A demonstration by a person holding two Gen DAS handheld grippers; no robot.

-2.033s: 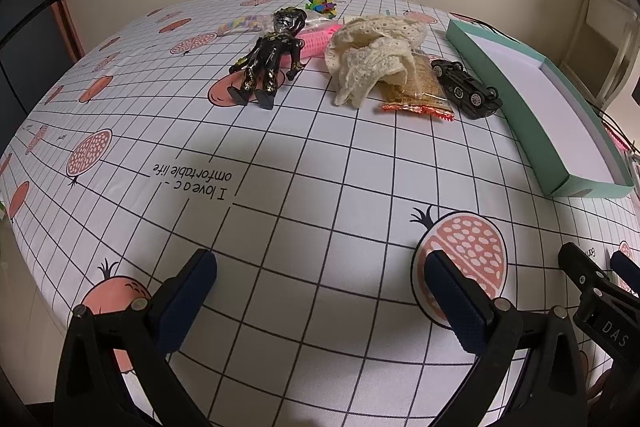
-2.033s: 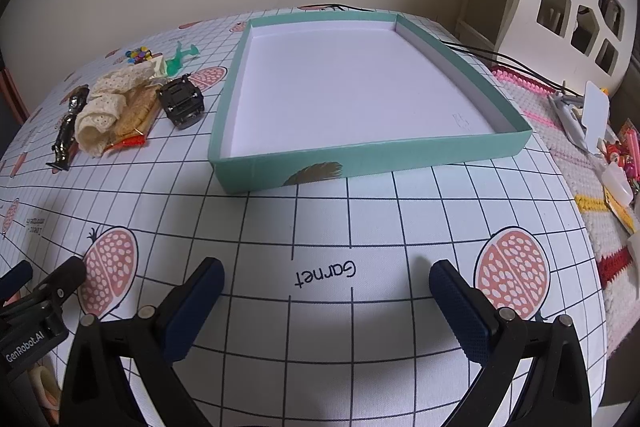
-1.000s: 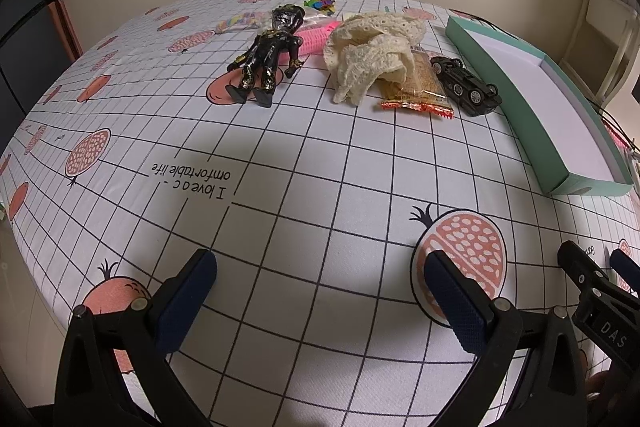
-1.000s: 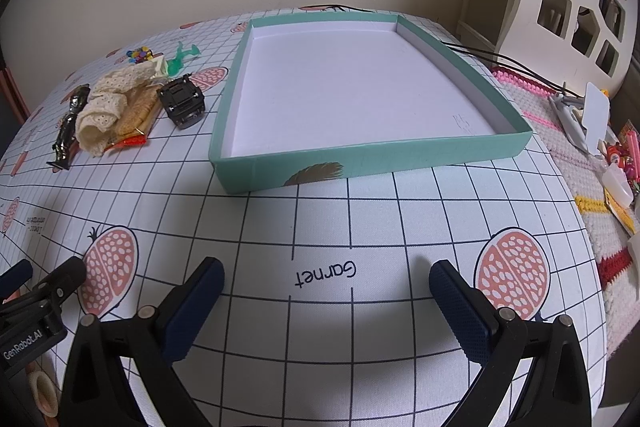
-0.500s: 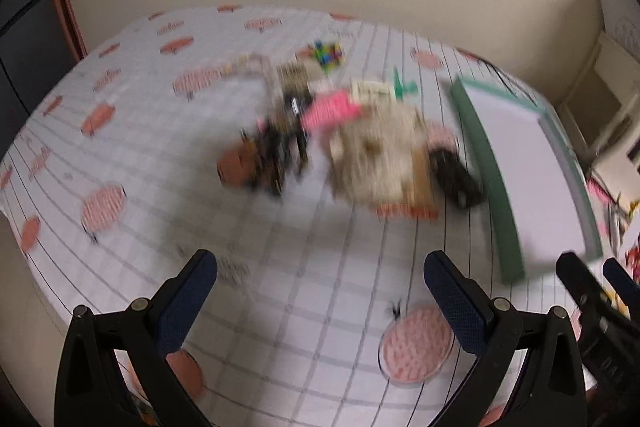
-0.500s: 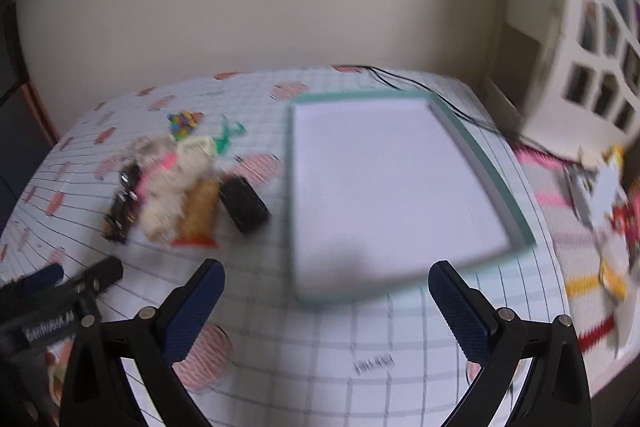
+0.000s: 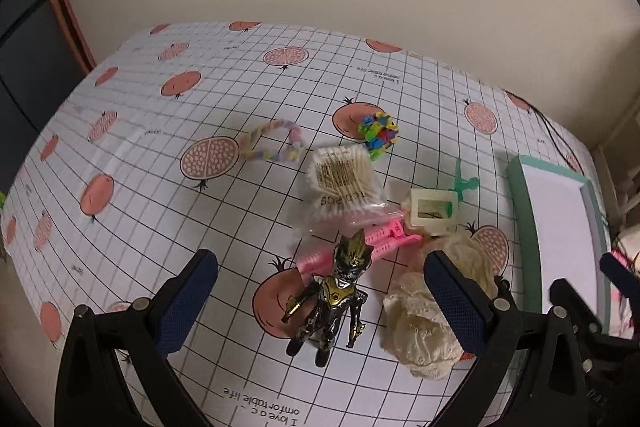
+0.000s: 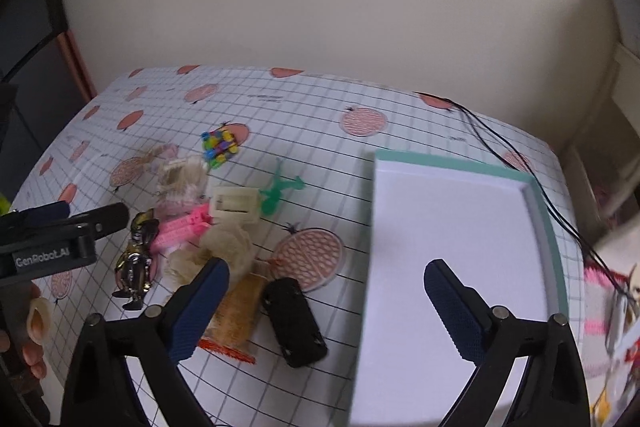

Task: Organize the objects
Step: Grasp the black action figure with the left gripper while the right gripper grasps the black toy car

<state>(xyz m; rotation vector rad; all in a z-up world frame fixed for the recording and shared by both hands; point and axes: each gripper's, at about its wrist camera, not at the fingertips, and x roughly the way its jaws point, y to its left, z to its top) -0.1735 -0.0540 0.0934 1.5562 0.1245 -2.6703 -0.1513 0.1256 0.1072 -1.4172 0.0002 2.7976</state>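
Both grippers hang above the table with jaws spread wide and nothing between them. Left gripper (image 7: 320, 301) frames the black and gold action figure (image 7: 332, 303), which lies flat on the checked tablecloth (image 7: 168, 155). Just beside the figure sit a cream lace bundle (image 7: 424, 327), a pink comb (image 7: 384, 241) and a bag of cotton swabs (image 7: 340, 183). Right gripper (image 8: 326, 307) hovers over a black toy car (image 8: 294, 321) and a snack packet (image 8: 236, 311), with the empty green-walled tray (image 8: 554, 227) to its right, apart from the cluster.
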